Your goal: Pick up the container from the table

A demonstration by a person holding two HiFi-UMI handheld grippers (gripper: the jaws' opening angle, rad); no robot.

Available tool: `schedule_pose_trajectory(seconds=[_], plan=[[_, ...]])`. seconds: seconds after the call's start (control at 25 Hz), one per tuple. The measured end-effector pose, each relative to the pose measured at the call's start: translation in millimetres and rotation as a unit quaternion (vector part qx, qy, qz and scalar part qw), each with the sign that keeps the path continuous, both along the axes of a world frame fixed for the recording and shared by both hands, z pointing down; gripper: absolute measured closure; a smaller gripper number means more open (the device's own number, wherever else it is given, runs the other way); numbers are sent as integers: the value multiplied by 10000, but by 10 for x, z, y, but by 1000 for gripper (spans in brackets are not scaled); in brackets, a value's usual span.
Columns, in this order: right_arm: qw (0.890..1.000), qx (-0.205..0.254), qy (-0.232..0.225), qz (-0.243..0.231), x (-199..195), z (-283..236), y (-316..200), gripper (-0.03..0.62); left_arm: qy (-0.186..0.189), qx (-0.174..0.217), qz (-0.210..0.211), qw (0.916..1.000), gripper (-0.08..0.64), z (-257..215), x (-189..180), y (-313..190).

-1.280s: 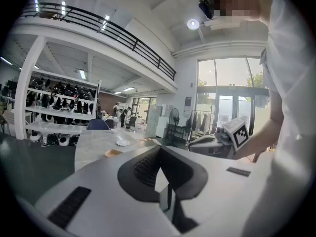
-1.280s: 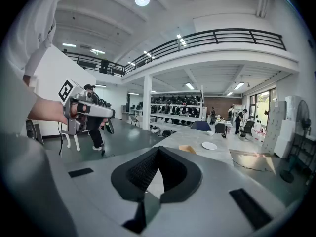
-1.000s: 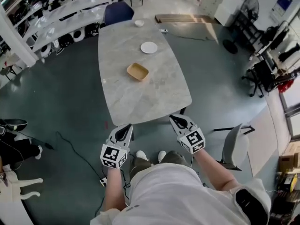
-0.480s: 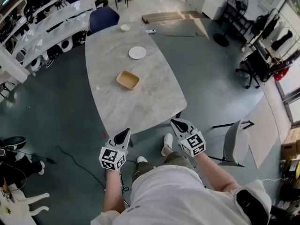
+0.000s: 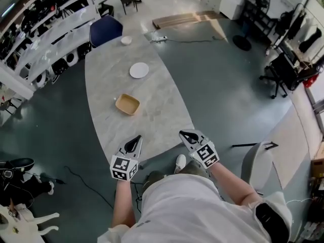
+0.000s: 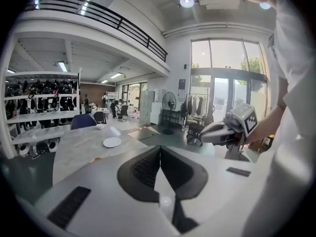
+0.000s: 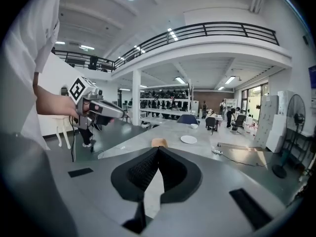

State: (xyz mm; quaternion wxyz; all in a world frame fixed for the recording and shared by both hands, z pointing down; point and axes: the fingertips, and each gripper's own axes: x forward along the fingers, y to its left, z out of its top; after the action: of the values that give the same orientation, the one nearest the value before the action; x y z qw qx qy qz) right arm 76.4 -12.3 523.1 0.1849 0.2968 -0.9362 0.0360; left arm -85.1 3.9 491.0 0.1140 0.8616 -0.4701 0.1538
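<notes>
The container (image 5: pixel 127 104), a shallow tan wooden tray with rounded corners, lies on the long grey marble table (image 5: pixel 152 120), a little left of its middle. Both grippers hover at the table's near end, well short of the container. My left gripper (image 5: pixel 136 137) is shut with nothing in it, and so is my right gripper (image 5: pixel 183 133). In the right gripper view the container (image 7: pixel 159 142) shows just beyond the shut jaw tips (image 7: pixel 158 149). The left gripper view shows only a sliver of the container (image 6: pixel 95 159) past the shut jaw tips (image 6: pixel 160 148).
A white plate (image 5: pixel 139 70) and a small white bowl (image 5: pixel 126 40) lie farther along the table. A blue chair (image 5: pixel 105 30) stands at the far end, a grey chair (image 5: pixel 255 163) at my right. Shelving (image 5: pixel 45 29) runs along the left side.
The person has walked up to the table. Both grippers moved forward from over the floor to the table's near edge. The container now lies closer to them.
</notes>
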Motion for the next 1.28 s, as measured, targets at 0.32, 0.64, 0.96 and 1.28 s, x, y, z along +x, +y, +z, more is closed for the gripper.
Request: schedule_pose_trajectory(seconds=[0.32,0.64,0.96,1.28], plan=[[9996,-182,88,-207,246,116,-524,581,17,-208,-314,9993,557,87,272,-550],[9984,-543,106,118,178,255,-749,581,-56,-670,-461,9967,557,348,-10,-1005],[9940,-863,199,636,80,372,-907,581,-430,-1000,-48,9940,552,789,-191,-1373],[9831,-1407,374,1111,-136,585,-971,581,-512,-1390,26,9890,518,1201,-582,-1723]])
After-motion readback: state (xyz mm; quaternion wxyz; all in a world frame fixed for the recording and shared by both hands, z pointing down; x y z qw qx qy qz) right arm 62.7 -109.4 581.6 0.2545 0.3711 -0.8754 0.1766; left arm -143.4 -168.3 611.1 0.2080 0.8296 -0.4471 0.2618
